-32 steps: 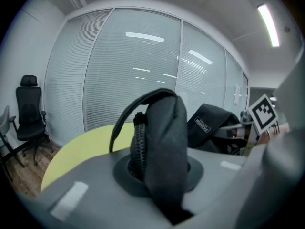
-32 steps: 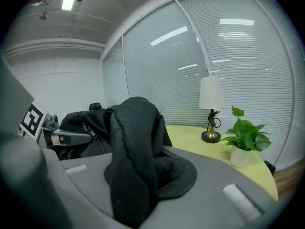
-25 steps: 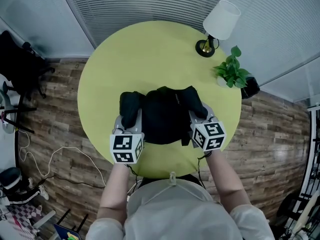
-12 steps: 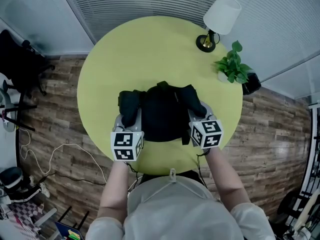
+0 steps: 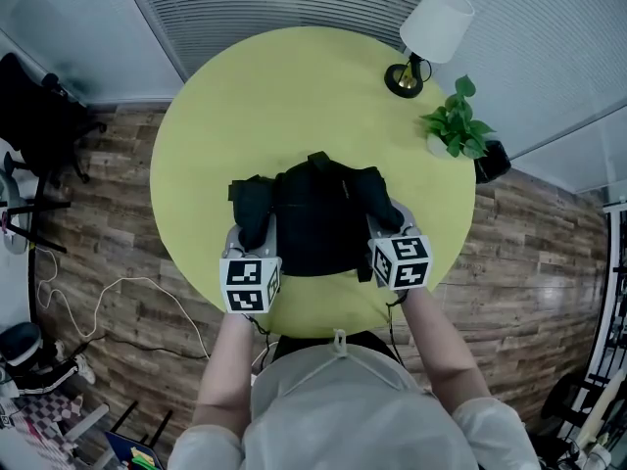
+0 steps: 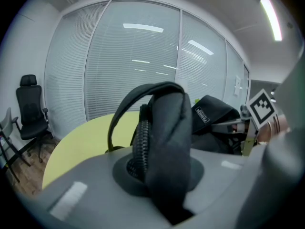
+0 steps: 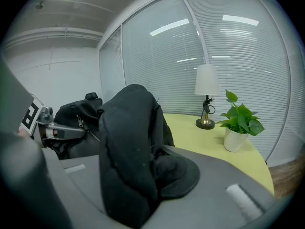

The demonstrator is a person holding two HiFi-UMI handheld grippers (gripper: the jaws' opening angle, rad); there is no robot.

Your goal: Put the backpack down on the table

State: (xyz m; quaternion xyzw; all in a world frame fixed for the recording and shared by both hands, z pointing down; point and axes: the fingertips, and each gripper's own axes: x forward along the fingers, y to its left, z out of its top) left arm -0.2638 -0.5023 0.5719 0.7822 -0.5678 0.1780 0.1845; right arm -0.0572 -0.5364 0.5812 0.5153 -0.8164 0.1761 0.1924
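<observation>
A black backpack (image 5: 318, 218) sits low over the near half of the round yellow-green table (image 5: 294, 96); contact with the top cannot be told. At its left side, my left gripper (image 5: 251, 235) is shut on a padded black strap (image 6: 164, 137) with a zipper edge. My right gripper (image 5: 390, 223) holds the right side, and a thick fold of black fabric (image 7: 128, 151) lies between its jaws. Those jaws are opening, while the pads still touch the fabric. In the left gripper view the right gripper's marker cube (image 6: 262, 106) shows beyond the bag.
A table lamp with a white shade (image 5: 431, 37) and a small potted plant (image 5: 456, 130) stand at the table's far right edge. A black office chair (image 5: 39, 116) stands on the wooden floor at the left, and a white cable (image 5: 108, 302) lies below it.
Both grippers and the backpack have sunk a little toward the table top, drifting slightly away from the person. The grips look the same.
</observation>
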